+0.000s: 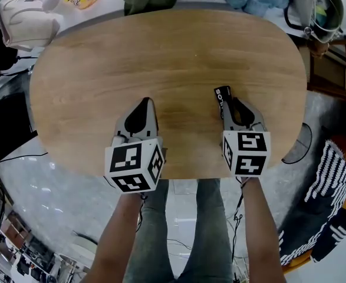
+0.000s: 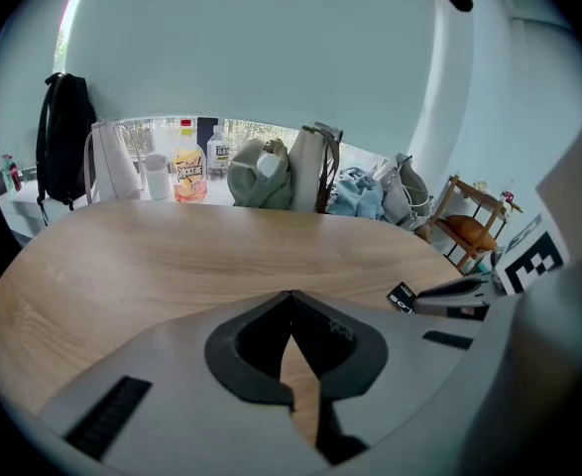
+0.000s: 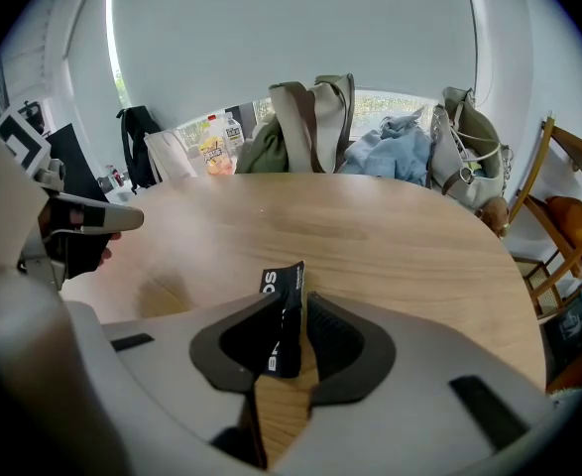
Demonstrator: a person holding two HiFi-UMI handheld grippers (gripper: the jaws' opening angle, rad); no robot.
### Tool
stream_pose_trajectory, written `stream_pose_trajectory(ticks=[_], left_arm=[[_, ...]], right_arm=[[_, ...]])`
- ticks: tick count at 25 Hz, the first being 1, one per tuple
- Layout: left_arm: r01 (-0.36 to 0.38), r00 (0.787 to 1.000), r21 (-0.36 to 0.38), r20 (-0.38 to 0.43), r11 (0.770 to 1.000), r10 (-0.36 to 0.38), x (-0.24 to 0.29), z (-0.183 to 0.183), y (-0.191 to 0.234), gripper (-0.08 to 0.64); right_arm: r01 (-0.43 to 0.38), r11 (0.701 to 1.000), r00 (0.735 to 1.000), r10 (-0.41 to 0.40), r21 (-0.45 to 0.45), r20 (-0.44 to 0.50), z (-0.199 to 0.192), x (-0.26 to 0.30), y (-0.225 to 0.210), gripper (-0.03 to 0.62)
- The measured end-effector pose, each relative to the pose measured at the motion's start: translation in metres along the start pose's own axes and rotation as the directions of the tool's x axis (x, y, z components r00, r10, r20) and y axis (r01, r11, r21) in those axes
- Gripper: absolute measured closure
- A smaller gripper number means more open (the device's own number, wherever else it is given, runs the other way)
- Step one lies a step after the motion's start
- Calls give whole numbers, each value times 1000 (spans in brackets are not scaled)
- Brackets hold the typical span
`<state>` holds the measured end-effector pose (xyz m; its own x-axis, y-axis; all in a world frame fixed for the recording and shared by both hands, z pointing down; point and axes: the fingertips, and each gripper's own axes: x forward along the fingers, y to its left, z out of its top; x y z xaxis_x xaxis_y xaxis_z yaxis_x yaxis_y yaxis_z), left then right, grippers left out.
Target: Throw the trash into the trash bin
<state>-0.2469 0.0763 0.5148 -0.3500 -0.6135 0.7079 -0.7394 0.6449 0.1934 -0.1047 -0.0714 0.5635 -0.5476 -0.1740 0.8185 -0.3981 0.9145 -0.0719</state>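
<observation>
- Right now the black wrapper (image 3: pixel 284 310) stands on edge between the jaws of the right gripper (image 3: pixel 297 300), over the near side of the table (image 1: pixel 161 52).
- Its long axis runs out along the jaws, past their tips.
- Those jaws are narrowly apart: the wrapper leans on one pad, with a thin gap at the other, so it is probably not clamped.
- The left gripper (image 2: pixel 291 294) sits alongside, jaws together and empty.
- No bin shows in any view.
</observation>
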Motion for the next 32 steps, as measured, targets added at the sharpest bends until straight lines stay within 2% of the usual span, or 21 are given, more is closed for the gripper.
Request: stream_pose_trajectory(ticks=[9,20,26,32], left_arm=[[-2,1000,0,3,1000,2,-1,0,-1,549],[14,1000,21,4,1000,-14,-9,-2,-10,549],[45,999,56,4,997,-46,-13,0,-29,549],[80,997,91,0,993,-80,-17,-1,-66,549]], right_arm=[[26,1000,1000,-26,-1,-1,0,0,-2,561],[41,999,999,-41,25,23,-2,-16,-4,581],[70,995,996,-74,68,57,-3,-38,-20,581],[106,987,990,-116,118,83,-11,-66,-51,581]])
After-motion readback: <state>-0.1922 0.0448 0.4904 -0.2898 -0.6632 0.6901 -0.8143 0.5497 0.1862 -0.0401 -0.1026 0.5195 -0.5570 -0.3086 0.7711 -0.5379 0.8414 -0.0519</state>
